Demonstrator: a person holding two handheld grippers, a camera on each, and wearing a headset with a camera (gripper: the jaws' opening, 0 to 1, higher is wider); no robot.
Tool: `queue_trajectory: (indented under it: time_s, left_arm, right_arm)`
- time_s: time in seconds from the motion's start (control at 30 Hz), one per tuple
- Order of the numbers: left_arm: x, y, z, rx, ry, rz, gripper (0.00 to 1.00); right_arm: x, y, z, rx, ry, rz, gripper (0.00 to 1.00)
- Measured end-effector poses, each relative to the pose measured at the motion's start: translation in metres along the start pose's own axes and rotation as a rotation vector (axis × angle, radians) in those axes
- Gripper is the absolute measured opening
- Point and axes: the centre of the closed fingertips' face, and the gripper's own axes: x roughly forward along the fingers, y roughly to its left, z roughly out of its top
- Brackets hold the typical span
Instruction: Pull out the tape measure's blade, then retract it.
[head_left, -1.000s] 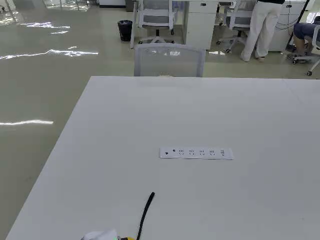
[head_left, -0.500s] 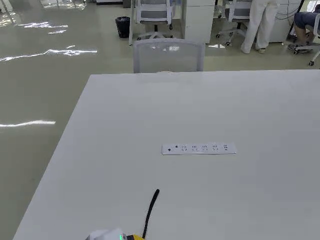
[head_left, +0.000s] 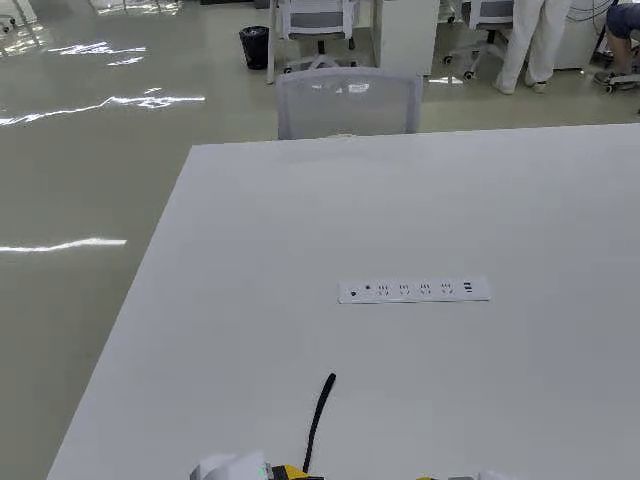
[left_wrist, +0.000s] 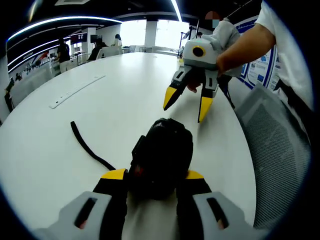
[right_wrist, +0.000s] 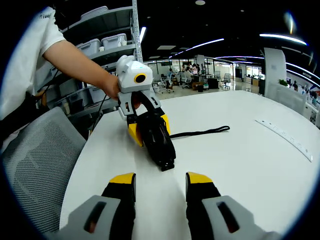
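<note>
The left claw (left_wrist: 152, 175) clamps the black tape measure (left_wrist: 162, 155) on the table (left_wrist: 100, 115), the right claw (right_wrist: 160, 179) gaping wide nearby

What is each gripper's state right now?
Left gripper: closed on the tape measure.
Right gripper: open, holding nothing.

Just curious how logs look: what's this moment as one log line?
left gripper: shut on tape measure | right gripper: open, apart from it | strap: lying on table | step: pull-out not yet begun
</note>
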Motion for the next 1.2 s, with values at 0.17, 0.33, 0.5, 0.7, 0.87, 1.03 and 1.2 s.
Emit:
queue_trajectory:
  time_s: [0.17,0.33,0.5,0.7,0.87,1.03,1.2]
  left_arm:
    - [0.000,0.000,0.000,-0.003,-0.002,-0.001,0.35]
    - [0.000,0.000,0.000,-0.004,-0.002,0.002,0.35]
    - [0.000,0.000,0.000,-0.005,-0.003,0.002,0.35]
    - [0.000,0.000,0.000,-0.005,-0.002,0.002,0.35]
    - [0.000,0.000,0.000,-0.009,-0.005,0.002,0.35]
    - [0.000,0.000,0.000,-0.009,-0.007,0.003,0.35]
    - [-0.001,0.000,0.001,-0.006,-0.006,0.003,0.35]
  right_arm:
    - [0.011,0.000,-0.003,-0.011,0.012,0.011,0.38]
    - [0.019,0.001,-0.002,-0.009,0.013,0.025,0.37]
    - [0.026,-0.001,-0.003,-0.008,0.012,0.035,0.36]
    - [0.032,-0.001,-0.002,-0.010,0.012,0.048,0.34]
    - [0.039,-0.001,-0.004,-0.018,0.019,0.063,0.32]
    - [0.044,-0.003,-0.007,-0.021,0.019,0.068,0.31]
    - [0.047,-0.004,-0.007,-0.028,0.021,0.073,0.31]
